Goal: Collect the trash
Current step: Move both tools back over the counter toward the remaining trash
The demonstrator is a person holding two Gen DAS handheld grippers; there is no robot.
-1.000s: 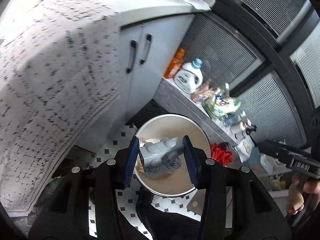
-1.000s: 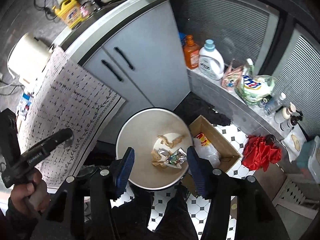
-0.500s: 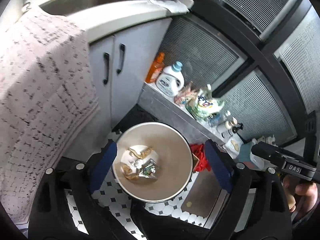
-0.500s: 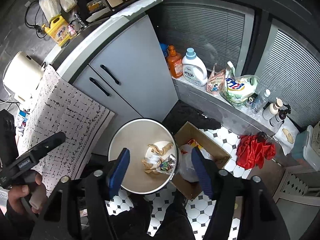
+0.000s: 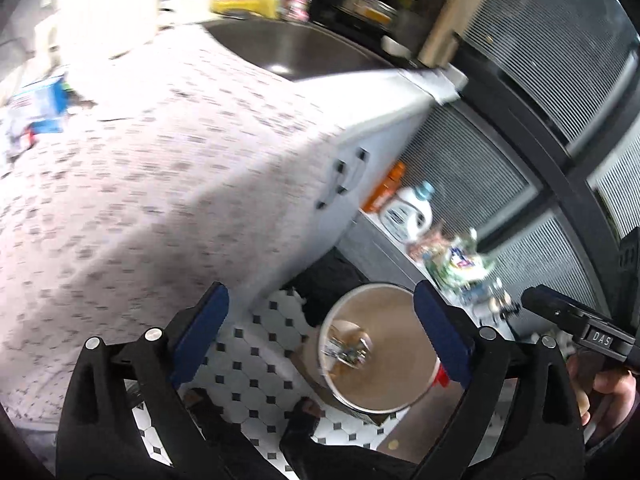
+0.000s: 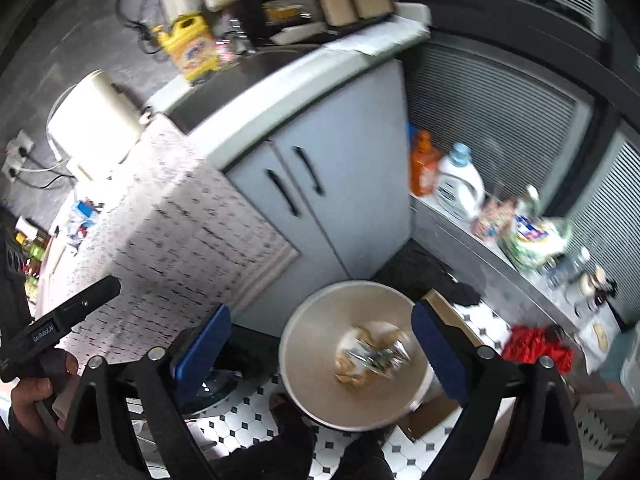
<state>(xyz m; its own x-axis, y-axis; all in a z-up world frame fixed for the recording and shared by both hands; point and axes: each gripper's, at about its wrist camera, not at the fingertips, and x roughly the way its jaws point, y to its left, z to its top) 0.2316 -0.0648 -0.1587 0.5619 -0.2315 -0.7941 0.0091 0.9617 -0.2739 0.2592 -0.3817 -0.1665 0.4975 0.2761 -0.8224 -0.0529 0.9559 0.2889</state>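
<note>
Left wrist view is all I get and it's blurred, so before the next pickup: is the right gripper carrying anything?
Observer: No. The right gripper is open and empty, above the bin.
Operator: Anything beside the bin that I could hit?
Observer: An open cardboard box sits on the floor against its right side.
Operator: And past that?
Observer: A heap of red cloth lies on the floor below the ledge.
</note>
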